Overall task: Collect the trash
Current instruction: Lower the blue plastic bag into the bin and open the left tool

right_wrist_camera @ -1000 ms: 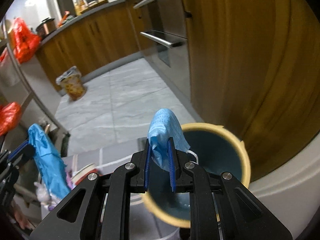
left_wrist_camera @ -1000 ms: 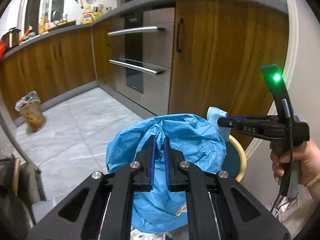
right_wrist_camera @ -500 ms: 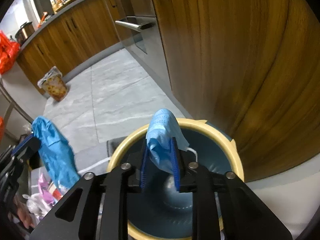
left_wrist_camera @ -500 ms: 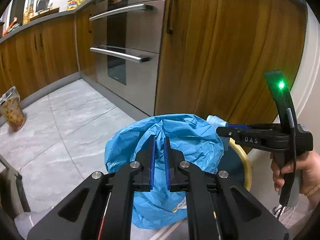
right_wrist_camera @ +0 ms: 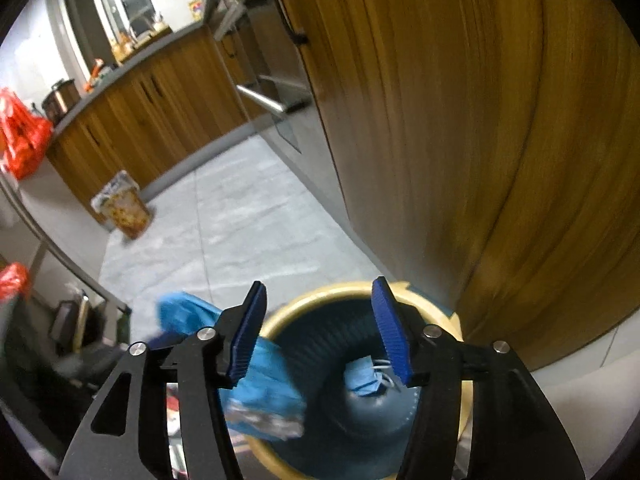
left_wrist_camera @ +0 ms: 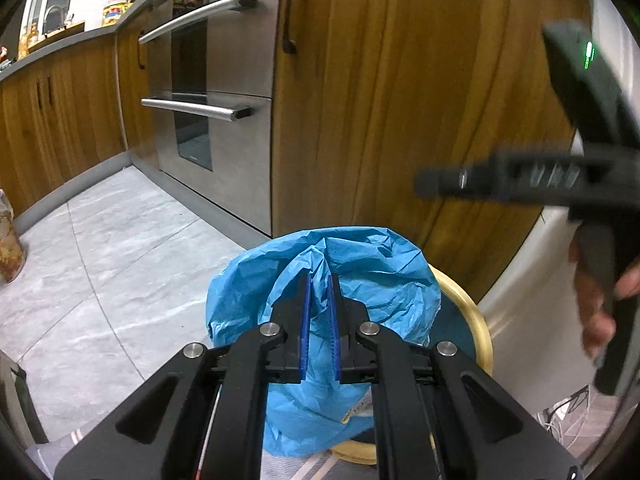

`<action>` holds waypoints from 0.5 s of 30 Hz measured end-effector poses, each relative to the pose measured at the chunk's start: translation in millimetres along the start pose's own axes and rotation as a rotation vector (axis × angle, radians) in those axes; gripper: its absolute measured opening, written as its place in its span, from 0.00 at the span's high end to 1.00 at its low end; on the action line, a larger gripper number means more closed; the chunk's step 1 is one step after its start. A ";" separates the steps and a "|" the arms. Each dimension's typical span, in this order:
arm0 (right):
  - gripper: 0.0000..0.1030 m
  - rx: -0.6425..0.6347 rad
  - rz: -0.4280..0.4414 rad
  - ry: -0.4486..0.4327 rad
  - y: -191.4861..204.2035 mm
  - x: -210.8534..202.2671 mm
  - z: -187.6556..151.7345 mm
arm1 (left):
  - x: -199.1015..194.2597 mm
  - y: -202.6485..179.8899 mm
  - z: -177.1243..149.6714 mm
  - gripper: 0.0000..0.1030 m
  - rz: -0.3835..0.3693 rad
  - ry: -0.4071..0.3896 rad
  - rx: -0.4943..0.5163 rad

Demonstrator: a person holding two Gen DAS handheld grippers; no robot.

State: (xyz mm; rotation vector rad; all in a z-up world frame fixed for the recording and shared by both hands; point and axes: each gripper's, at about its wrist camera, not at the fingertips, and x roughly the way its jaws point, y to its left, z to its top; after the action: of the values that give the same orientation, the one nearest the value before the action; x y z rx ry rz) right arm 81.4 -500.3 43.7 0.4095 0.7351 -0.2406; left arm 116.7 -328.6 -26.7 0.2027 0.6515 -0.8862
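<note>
On the far left of the left wrist view we see a printed bag (left_wrist_camera: 10, 240) standing on the grey tile floor (left_wrist_camera: 120, 248), at the foot of the wooden cabinets (left_wrist_camera: 60, 112). To its right comes the steel oven (left_wrist_camera: 212, 104) with two bar handles.

In the middle, our left gripper (left_wrist_camera: 319, 304) has its blue pads pinched on a fold of crumpled blue wrapper (left_wrist_camera: 360, 280), which bulges around the fingers and hangs partly over the yellow-rimmed bin (left_wrist_camera: 478, 328). Right of that, our right gripper (left_wrist_camera: 440, 180) shows from the side, blurred, well above the bin, with a green light on its body; from this view we cannot tell how its jaws stand. The right hand (left_wrist_camera: 596, 292) holds its handle at the edge of the frame.

In the right wrist view, left to right again: red bags (right_wrist_camera: 24, 136), then the same printed bag (right_wrist_camera: 124, 210) on the floor, then the blue wrapper (right_wrist_camera: 260, 380) draped at the bin's left edge. The right gripper (right_wrist_camera: 320, 332) has its pads spread wide apart with nothing between them, directly over the bin (right_wrist_camera: 360, 292). A blue face mask (right_wrist_camera: 366, 378) with white ear loops lies inside the bin, down on its dark ribbed interior. A tall wooden panel (right_wrist_camera: 480, 140) fills the right side.
</note>
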 end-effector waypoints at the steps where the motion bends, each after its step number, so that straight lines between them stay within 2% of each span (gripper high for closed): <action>1: 0.43 -0.008 0.008 -0.018 5.3 -7.7 3.2 | 1.3 -0.9 -0.7 0.92 -0.004 0.001 0.001; 10: 0.39 -0.079 0.067 -0.092 35.5 -35.2 15.2 | 23.7 -4.5 -3.5 0.92 -0.075 0.033 -0.048; 11: 0.39 -0.080 0.070 -0.099 36.3 -37.3 16.3 | 23.5 -4.5 -2.7 0.89 -0.078 0.025 -0.051; 13: 0.39 -0.077 0.074 -0.107 36.1 -39.4 17.4 | 22.4 -3.2 -0.8 0.75 -0.092 0.010 -0.064; 15: 0.39 -0.074 0.075 -0.110 35.5 -38.9 17.3 | 18.3 -2.5 0.6 0.44 -0.099 -0.014 -0.071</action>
State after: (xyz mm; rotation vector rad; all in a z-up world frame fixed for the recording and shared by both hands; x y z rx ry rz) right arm 76.3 -473.5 92.0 0.3504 0.6180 -0.1637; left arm 123.4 -342.3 -37.1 0.1012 0.6831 -0.9575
